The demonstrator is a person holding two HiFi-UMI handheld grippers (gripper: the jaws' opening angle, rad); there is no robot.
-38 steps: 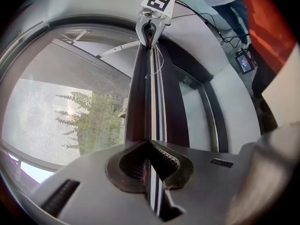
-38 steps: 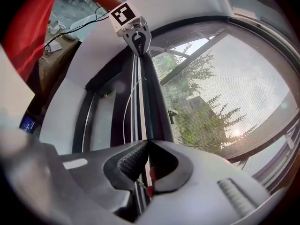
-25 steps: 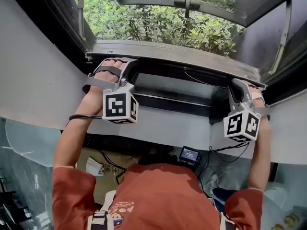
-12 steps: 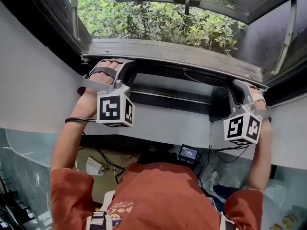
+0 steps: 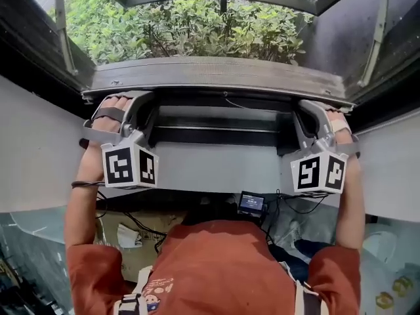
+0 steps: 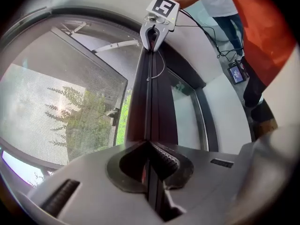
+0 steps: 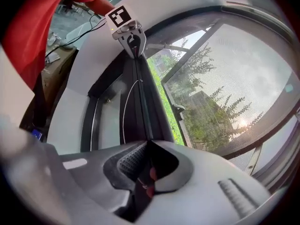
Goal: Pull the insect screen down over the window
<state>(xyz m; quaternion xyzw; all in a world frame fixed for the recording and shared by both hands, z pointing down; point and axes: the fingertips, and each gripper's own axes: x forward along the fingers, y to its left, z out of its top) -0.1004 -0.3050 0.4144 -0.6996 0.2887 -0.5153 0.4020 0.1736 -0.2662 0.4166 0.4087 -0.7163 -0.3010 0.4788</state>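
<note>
left tongs (image 6: 150, 161), right tongs (image 7: 143, 172): each clamped on pull bar (image 5: 216, 72), mid-frame | bar: likely stiff, light | mesh (image 6: 61, 107): flimsy, grip bar ends only

No words or numbers can be read. The print on the orange shirt (image 5: 159, 286) and the small screen (image 5: 251, 203) are too tiny.

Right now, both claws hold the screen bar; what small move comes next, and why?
Probably keep both grips and draw the screen bar evenly downward. The left claw and right claw are each shut on it near its ends, and a dark gap shows under it.
</note>
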